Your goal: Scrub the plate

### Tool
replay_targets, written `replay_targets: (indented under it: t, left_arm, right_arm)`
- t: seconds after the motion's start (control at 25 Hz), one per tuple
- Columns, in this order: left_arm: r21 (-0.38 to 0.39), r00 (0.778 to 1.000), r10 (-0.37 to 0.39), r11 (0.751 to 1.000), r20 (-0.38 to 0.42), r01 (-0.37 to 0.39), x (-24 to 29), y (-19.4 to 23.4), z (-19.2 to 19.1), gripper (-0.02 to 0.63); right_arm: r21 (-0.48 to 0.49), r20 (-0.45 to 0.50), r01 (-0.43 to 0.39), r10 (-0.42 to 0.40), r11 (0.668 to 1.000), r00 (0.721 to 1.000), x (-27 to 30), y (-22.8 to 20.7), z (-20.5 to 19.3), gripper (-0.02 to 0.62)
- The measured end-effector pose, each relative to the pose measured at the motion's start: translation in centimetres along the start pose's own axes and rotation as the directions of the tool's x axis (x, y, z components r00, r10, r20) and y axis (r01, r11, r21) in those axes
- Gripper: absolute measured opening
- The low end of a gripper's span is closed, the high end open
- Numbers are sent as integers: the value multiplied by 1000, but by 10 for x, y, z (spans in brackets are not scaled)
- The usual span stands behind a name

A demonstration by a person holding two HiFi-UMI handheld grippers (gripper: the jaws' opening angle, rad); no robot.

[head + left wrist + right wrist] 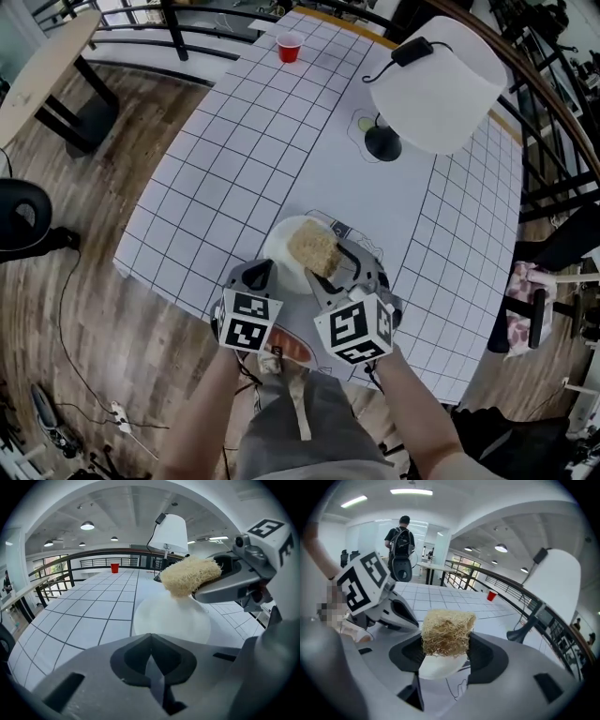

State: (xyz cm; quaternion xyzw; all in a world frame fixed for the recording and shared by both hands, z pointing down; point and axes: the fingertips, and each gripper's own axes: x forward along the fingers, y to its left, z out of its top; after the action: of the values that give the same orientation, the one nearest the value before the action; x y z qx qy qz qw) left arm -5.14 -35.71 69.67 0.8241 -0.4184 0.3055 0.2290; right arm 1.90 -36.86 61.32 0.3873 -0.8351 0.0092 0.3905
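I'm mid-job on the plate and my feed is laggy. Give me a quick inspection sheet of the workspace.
Surface: table under a white cloth with black grid lines.
Job's things: white plate near the table's near edge; tan scrubber over it, contact cannot be told.
Clutter: red cup at the far end; lamp with a white shade.
Grippers: right hand-held gripper shut on the scrubber; left hand-held gripper shut, empty, beside the plate.
Cables: lamp cord on the table; a thin cable on the floor at left.
Surroundings: wood floor, railing, black chair.
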Motion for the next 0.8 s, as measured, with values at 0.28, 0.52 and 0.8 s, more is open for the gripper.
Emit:
replay_targets:
  t: [0.28,0.52,0.8]
  left_arm:
    - [20,1000,7,1000,8,-7,1,-3,1,14]
    - [24,1000,7,1000,6,-7,0,-1,0,14]
    - [30,1000,9,1000,27,-10,-1,-1,2,14]
  right_arm:
    - [-104,-141,-37,23,994,990,34,52,-22,238]
    - [-109,-197,-62,39,992,980,32,49,-42,232]
    - [-85,-282,44,-67,995,957,4,-6,-77,230]
